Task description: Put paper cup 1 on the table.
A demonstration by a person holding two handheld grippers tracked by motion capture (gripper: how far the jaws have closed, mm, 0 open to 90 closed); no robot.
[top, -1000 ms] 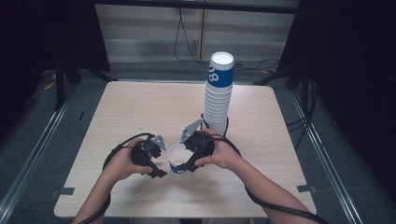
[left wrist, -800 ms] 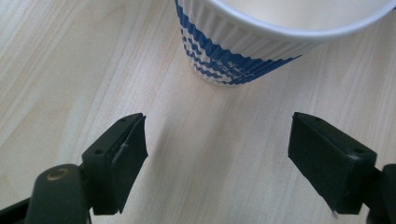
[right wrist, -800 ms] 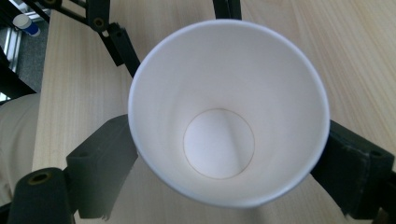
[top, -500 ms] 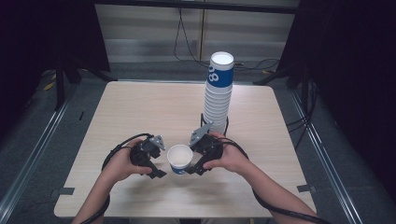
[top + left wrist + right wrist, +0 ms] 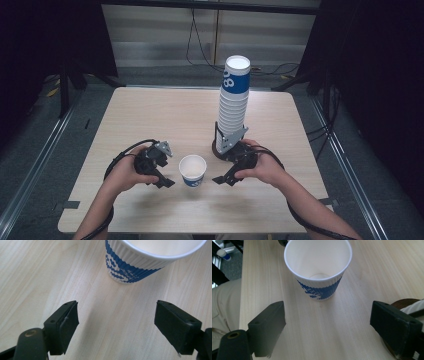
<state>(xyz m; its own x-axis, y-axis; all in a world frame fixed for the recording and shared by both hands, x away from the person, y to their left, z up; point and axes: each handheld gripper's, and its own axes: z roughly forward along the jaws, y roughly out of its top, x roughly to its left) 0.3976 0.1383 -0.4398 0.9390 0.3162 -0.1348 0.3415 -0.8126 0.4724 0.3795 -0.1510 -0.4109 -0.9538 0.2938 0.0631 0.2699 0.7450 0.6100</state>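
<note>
A single white paper cup (image 5: 192,170) with a blue pattern stands upright and empty on the wooden table (image 5: 160,115), between the two grippers. My left gripper (image 5: 164,182) sits just left of it, jaws open and bare; in the left gripper view (image 5: 116,307) the cup (image 5: 140,262) is a little beyond the fingertips. My right gripper (image 5: 221,179) is to the cup's right, apart from it and open. In the right gripper view (image 5: 325,312) the cup (image 5: 318,267) stands ahead of the empty jaws.
A tall stack of the same cups (image 5: 234,100) rises on a dark round base (image 5: 404,303) just behind the right hand. The person's beige-trousered leg (image 5: 222,302) shows past the table's near edge. Dark floor and cables surround the table.
The right gripper has drawn back to the right, away from the single cup, which stays upright where it was. The left gripper has kept still.
</note>
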